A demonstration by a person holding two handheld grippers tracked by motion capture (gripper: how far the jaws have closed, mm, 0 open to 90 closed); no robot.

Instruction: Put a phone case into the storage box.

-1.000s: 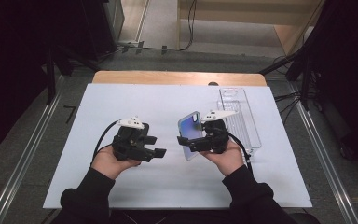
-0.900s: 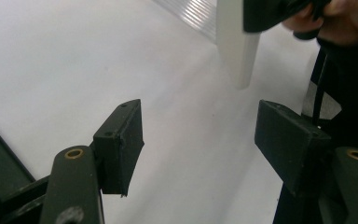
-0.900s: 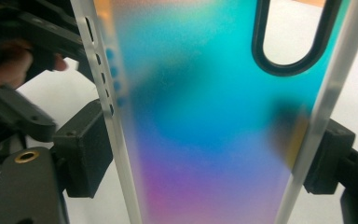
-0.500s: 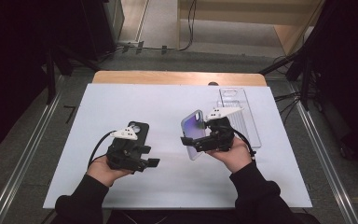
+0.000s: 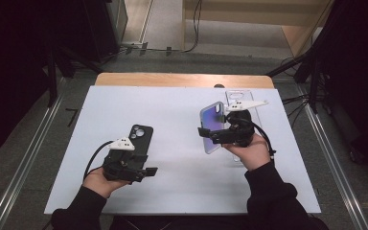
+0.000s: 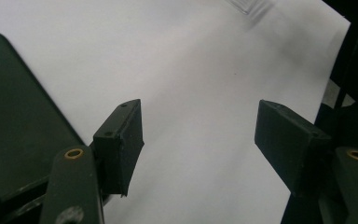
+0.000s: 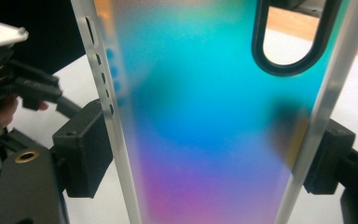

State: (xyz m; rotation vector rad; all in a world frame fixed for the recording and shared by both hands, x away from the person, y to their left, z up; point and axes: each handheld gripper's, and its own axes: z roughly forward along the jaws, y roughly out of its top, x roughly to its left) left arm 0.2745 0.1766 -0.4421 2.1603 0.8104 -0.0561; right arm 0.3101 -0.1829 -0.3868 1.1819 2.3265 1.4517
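The right gripper is clamped across the width of a translucent phone case with an iridescent blue-to-purple back, one pad on each long edge, and holds it upright above the white counter. In the right gripper view the phone case stands between the jaws; its oval black-rimmed camera opening is cut off at the top edge.

The left gripper has its jaws moderately apart with nothing between them; the left gripper view shows bare counter in the gap. A black phone with a round camera cluster lies flat on the counter just beyond this gripper, partly hidden under its body. In the left gripper view the phone sits just left of the left pad, apparently not touching.

A clear plastic case lies on the counter just behind the right gripper, largely hidden by it and hard to make out.
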